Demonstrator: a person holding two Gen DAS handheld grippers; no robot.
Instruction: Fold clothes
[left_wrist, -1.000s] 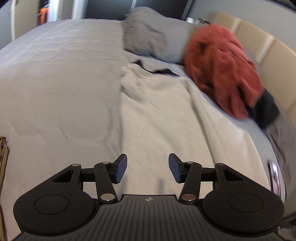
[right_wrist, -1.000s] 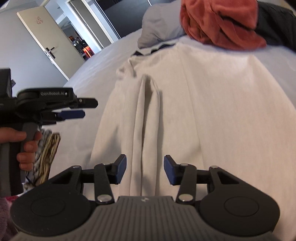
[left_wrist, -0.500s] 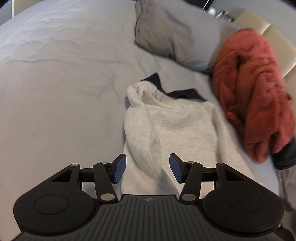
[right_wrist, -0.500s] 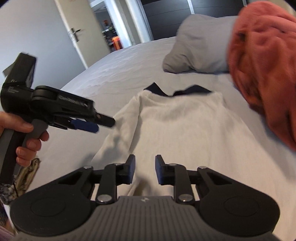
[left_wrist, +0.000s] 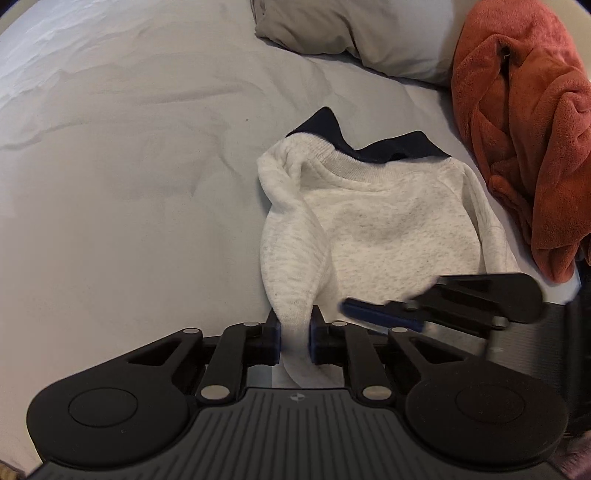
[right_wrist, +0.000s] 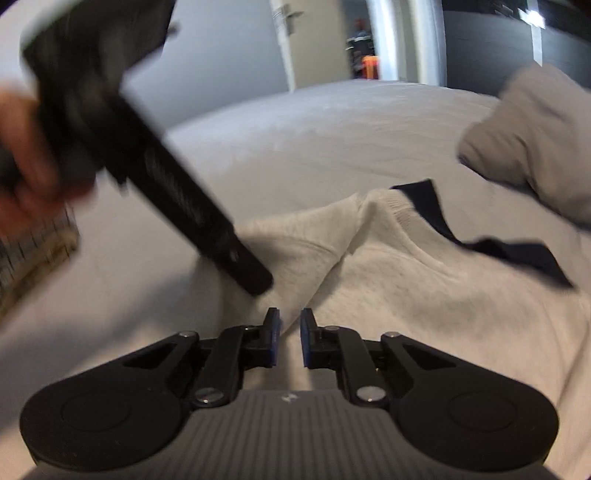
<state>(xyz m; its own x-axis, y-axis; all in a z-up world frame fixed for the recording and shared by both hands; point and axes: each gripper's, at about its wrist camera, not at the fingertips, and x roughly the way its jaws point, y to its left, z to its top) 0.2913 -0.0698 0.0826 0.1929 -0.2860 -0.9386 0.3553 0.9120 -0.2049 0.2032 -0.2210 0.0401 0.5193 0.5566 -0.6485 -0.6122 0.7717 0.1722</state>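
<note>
A wide bed (left_wrist: 129, 155) under a pale grey sheet fills both views, with a pillow (left_wrist: 351, 33) at its head and a rust-red garment (left_wrist: 524, 122) heaped beside it. Lying on the sheet between them is the pale grey sweatshirt (left_wrist: 399, 221), chest flat, its dark navy neck lining turned out and its left sleeve drawn into a long ridge. The fabric looks soft, thick and light (it will sag and drag rather than keep a crease), so the sleeve end and hem edges seem the sensible holds. The left gripper (left_wrist: 295, 339) has just been closing and now pinches that sleeve end between its blue pads. The right gripper (right_wrist: 290, 341), also just closing, stands narrow over the sweatshirt; the blurred view cannot tell whether cloth is caught.
</note>
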